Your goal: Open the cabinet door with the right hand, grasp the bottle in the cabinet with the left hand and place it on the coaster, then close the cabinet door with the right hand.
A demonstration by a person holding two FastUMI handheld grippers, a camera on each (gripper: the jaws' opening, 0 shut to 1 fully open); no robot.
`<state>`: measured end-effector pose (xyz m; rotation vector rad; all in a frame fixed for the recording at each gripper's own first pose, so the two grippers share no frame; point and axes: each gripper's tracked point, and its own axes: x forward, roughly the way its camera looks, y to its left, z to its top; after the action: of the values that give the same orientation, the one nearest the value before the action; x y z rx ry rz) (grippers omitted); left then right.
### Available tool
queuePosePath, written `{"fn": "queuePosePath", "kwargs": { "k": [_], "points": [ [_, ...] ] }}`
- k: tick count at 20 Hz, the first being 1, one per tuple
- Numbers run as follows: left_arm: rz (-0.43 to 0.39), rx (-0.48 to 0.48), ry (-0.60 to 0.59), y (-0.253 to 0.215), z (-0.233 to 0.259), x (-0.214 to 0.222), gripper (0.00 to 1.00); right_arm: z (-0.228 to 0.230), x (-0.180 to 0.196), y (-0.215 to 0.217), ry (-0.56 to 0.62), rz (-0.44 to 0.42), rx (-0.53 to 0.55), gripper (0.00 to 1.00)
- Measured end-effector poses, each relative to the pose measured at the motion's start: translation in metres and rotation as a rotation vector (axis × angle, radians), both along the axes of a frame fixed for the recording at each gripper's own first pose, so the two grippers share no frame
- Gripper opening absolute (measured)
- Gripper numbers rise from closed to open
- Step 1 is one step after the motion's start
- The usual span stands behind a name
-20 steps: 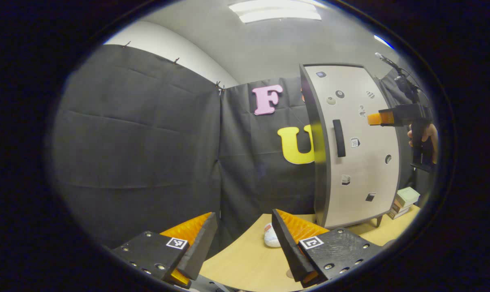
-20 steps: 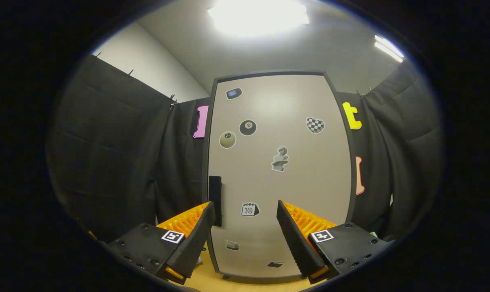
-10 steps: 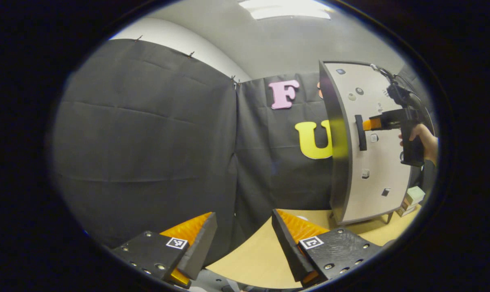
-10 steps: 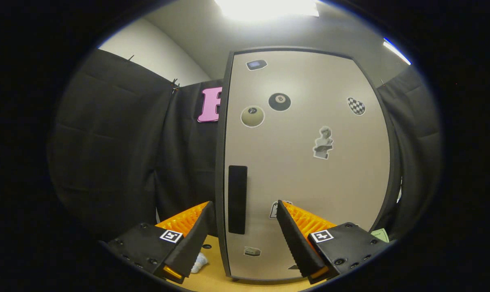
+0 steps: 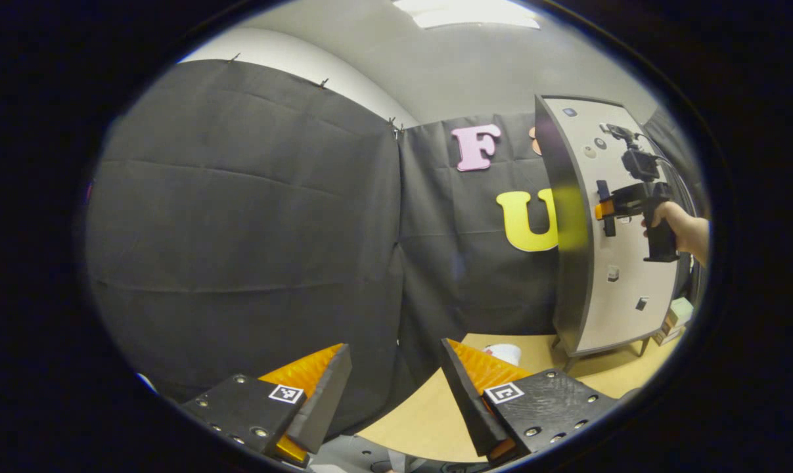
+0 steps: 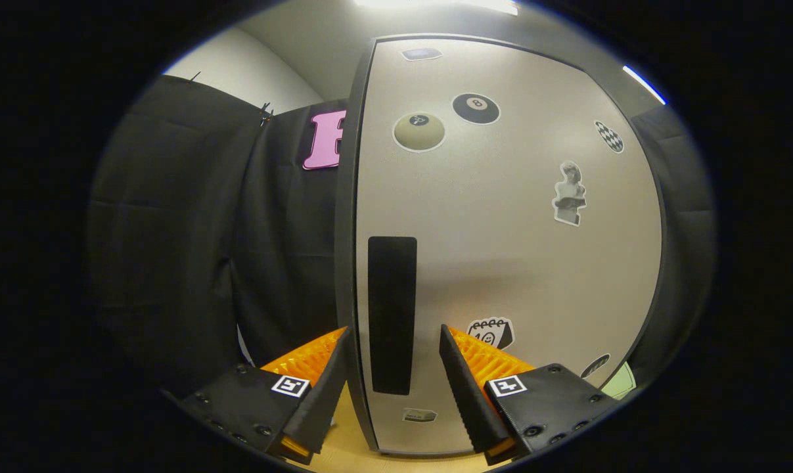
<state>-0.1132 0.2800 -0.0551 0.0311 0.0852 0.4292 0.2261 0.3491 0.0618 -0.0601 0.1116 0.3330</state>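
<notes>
At the lower centre of the right gripper view, the right gripper (image 6: 393, 374) stands wide around the handle (image 6: 391, 315) of the shut cabinet door (image 6: 501, 263). The left gripper (image 5: 396, 387) is wide and empty. Closing off-centre, the fingers may slip off.

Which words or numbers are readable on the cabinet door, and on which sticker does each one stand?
"8": on the black ball sticker, high on the cabinet door.
Calendar sticker: its digits are partly covered, so they cannot be read with certainty.
Beige ball sticker: its mark is too blurred to read.
Small bottom sticker: too small to read.
</notes>
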Motion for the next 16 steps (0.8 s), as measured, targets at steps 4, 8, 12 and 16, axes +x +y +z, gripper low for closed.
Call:
{"fn": "queuePosePath", "kwargs": {
  "k": [4,8,12,16],
  "points": [
    [-0.019,-0.004,0.009,0.001,-0.002,0.000,0.83,0.007,0.008,0.006,-0.009,-0.008,0.013,0.57],
    [-0.043,-0.001,0.003,0.000,0.000,0.002,0.83,0.004,0.002,0.005,0.052,-0.012,0.037,0.30],
    [-0.076,-0.002,-0.010,-0.002,0.003,0.009,0.83,0.004,-0.002,0.003,0.079,0.045,0.037,0.20],
    [-0.122,0.004,-0.023,-0.004,0.008,0.014,0.83,0.006,-0.021,-0.003,0.108,0.101,0.058,0.20]
  ]
}}
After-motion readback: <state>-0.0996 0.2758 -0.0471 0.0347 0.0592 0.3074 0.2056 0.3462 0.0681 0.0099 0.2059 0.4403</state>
